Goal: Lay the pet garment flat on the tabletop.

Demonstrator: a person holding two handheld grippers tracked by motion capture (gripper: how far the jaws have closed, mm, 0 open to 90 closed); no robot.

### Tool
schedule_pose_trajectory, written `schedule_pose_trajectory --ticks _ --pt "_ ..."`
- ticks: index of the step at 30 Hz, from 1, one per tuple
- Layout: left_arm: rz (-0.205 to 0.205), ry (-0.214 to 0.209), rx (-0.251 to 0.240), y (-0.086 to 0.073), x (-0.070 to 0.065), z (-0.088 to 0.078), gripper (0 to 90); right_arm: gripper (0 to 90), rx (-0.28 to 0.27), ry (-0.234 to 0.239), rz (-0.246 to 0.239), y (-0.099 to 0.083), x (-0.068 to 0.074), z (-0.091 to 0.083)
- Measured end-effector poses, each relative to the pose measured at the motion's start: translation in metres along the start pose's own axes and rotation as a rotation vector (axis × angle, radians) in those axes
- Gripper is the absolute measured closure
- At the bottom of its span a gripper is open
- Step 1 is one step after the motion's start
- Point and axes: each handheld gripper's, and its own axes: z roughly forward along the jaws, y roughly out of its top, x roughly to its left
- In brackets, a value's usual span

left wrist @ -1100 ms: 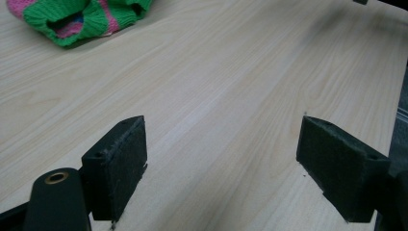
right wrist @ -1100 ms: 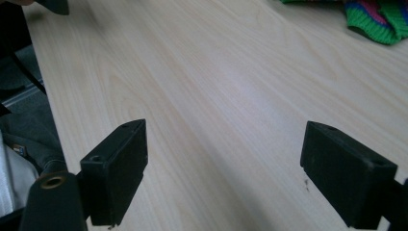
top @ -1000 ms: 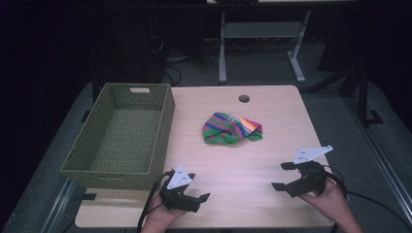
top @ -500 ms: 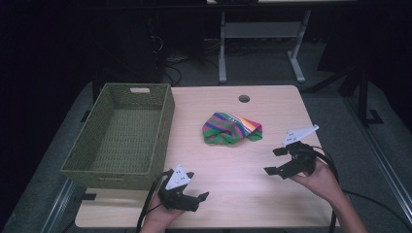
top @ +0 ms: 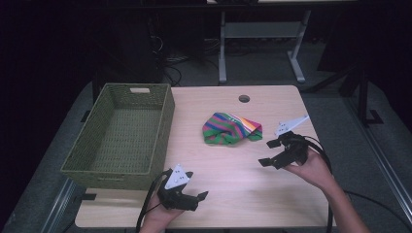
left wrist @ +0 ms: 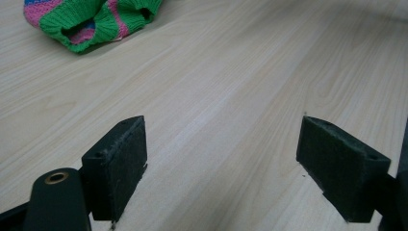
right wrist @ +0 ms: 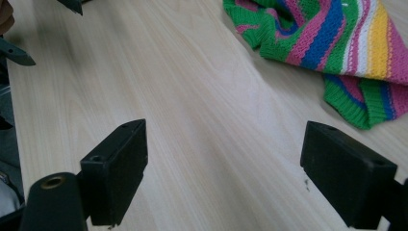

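**Two grippers spread wide, striped knit lying loose mid-table**

Two grippers in my hands, both w/ jaws apart and nothing between them. My left gripper (top: 190, 200) sits low at the near edge of the table (top: 233, 204), just in front of the basket's near right corner; in the left gripper view its pads (left wrist: 115, 168) stand wide over bare wood, and the knit shows far off at top left, well apart from them.

My right gripper (top: 269, 153) is further up the table on the right side, tips aimed left, near the knit but not touching. In the right gripper view the jaws frame bare wood, w/ the garment's green ribbed edge just ahead of the right-hand pad (right wrist: 346, 175).

The striped knit garment (top: 231, 128) – green, pink, blue, yellow, white bands – lies crumpled about mid-table, between the basket and my right gripper, resting on the wood alone.

The green woven basket (top: 165, 121) sits on the left side of the table, long side running away from me. A round cable hole (top: 244, 98) sits near the far edge, beyond the knit.
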Motion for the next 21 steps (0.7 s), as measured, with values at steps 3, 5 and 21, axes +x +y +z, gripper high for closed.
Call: schedule_pose_trajectory --ticks 3,5,21 --pt "0.003 0.002 0.001 0.0 0.0 -0.001 17.7 16.3 -0.001 -0.001 -0.014 0.005 -0.003 0.0" --pt "0.008 0.004 0.004 0.0 -0.001 0.0 17.7 16.3 0.002 0.002 -0.014 0.009 -0.003 0.001" --pt "-0.005 0.005 0.005 0.0 0.002 -0.001 17.7 16.4 0.04 0.022 -0.031 0.049 -0.018 0.021"
